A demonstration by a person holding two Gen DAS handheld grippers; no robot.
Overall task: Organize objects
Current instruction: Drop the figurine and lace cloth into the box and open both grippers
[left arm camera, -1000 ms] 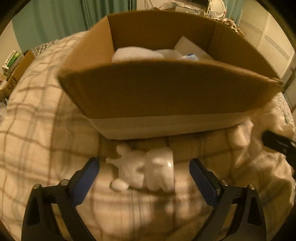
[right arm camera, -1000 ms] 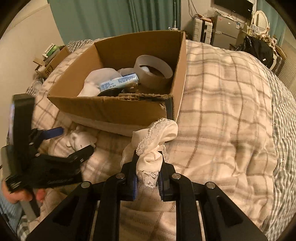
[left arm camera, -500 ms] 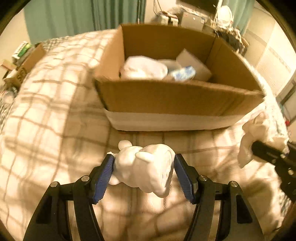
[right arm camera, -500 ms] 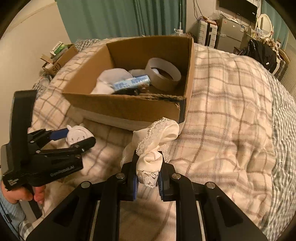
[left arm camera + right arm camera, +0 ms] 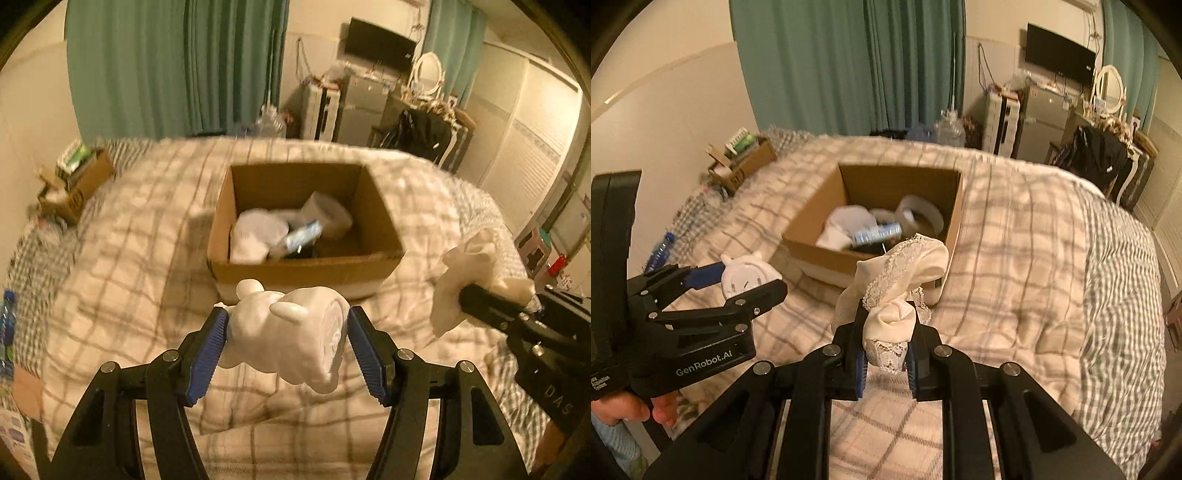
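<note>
Both loads hang in the air on the near side of the cardboard box (image 5: 306, 266), which sits on the plaid bed (image 5: 1027, 258), and neither is over its opening yet. The left tongs (image 5: 286, 332) are clamped on a white figurine (image 5: 291, 332), a smooth, rounded, glossy piece held only by its flanks between the blue pads; to my eye that is the shakier grip, since a hard curved body can pivot or squirt out if the squeeze eases, and it would then drop on the quilt short of the box or strike the near wall. The right tongs (image 5: 886, 354) are pinched together on a bunched cream lace cloth (image 5: 897, 280), whose loose upper fold flops toward the box; the likely trouble there is the trailing lace catching on the box's near rim or clinging to a pad at release. The box already holds a white bundle (image 5: 258, 232), a blue-and-white packet (image 5: 304, 236) and a roll of tape (image 5: 919, 216), so the free floor seems to lie in its near right corner, and two tools heading there together could knock each other. The left wrist view shows the figurine's grip line and looks deeper into the box. The right wrist view alone shows the figurine's round slotted face, the person's hand (image 5: 631, 406) under the left tool, and how thin the bite on the cloth is.
</note>
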